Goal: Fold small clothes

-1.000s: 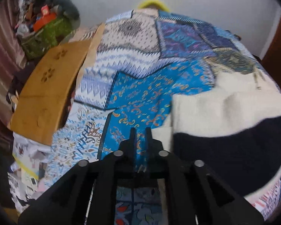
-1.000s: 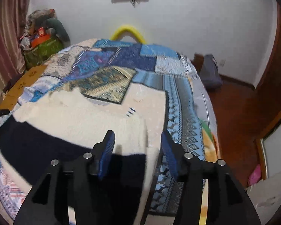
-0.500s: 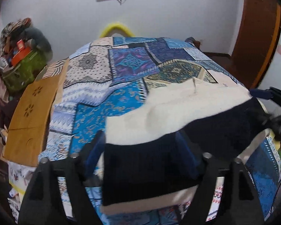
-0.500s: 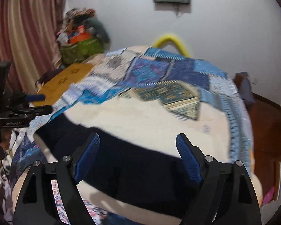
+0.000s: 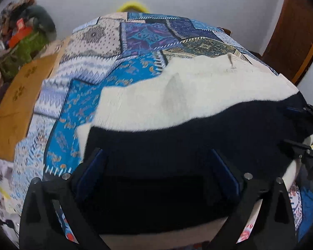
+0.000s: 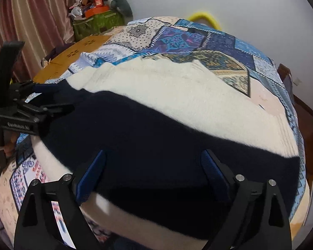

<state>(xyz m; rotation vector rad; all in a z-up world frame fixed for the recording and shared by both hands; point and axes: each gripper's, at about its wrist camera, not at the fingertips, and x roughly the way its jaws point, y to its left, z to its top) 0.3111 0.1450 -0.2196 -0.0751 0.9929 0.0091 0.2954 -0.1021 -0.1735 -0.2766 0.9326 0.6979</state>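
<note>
The left gripper point(image 5: 156, 170) stands wide over the near left end of the cream-and-navy garment point(image 5: 187, 104); its jaws have just been opening, and the navy band lies between the blue pads point(image 5: 225, 170) without being pinched. The right gripper point(image 6: 154, 173) is spread nearly as far — its jaws too have just been opening — above the navy band nearer the right end, gripping nothing. The garment lies flat on the patchwork bedspread point(image 6: 177, 39), cream part beyond both sets of fingertips, navy band across them; each gripper shows at the edge of the other's view, left point(image 6: 31, 108) and right point(image 5: 308, 141).
</note>
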